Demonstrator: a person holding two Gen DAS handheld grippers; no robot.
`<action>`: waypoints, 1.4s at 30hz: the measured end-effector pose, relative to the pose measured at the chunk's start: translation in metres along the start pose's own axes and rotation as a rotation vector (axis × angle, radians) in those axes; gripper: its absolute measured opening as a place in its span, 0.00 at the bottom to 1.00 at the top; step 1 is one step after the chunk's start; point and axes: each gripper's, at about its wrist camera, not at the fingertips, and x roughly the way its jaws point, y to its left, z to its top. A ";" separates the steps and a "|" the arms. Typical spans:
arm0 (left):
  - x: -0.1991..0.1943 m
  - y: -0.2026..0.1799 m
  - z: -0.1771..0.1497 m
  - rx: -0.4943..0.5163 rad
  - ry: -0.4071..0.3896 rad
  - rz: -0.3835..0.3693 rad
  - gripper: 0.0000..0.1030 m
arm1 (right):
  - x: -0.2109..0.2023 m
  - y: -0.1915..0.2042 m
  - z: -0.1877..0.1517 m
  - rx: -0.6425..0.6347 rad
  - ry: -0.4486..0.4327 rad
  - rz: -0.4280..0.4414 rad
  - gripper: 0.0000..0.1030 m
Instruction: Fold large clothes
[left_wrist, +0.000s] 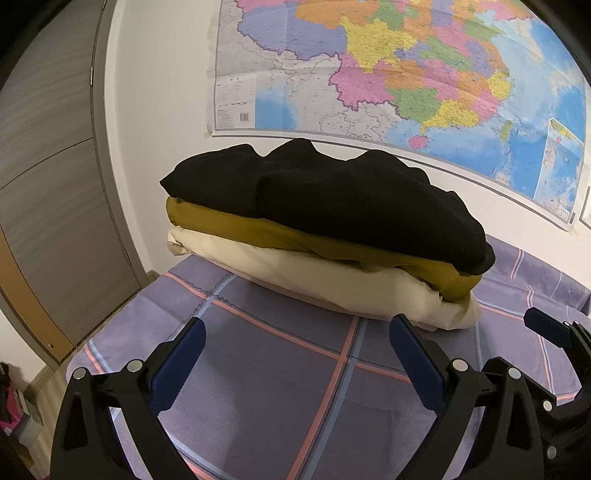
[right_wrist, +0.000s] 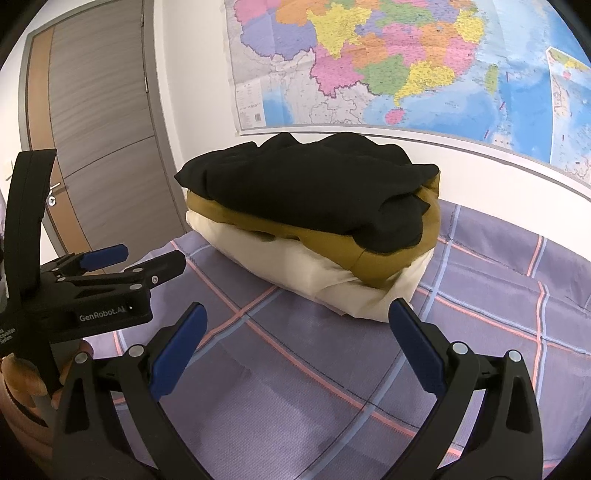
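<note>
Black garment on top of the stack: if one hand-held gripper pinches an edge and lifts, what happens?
The black garment is probably floppy: its surface is lumpy and its edges droop over the mustard garment. Lifted by one edge, it would likely unfold and hang. It looks light, but may drag the mustard layer, since the two lie in full contact. Both hand-held grippers are open and clear of the stack.

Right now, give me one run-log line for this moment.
left gripper: open, empty | right gripper: open, empty | stack on plaid purple bedsheet: folded black garment over mustard garment over cream garment
</note>
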 end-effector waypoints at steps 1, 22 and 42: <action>0.000 0.000 0.000 0.001 -0.001 -0.001 0.93 | -0.001 0.000 0.000 -0.001 -0.001 -0.002 0.94; 0.001 -0.001 -0.003 0.021 0.003 0.016 0.93 | 0.000 -0.003 -0.002 0.016 0.005 0.002 0.94; 0.001 -0.005 -0.004 0.026 0.009 0.012 0.93 | -0.001 -0.006 -0.003 0.025 0.009 0.002 0.94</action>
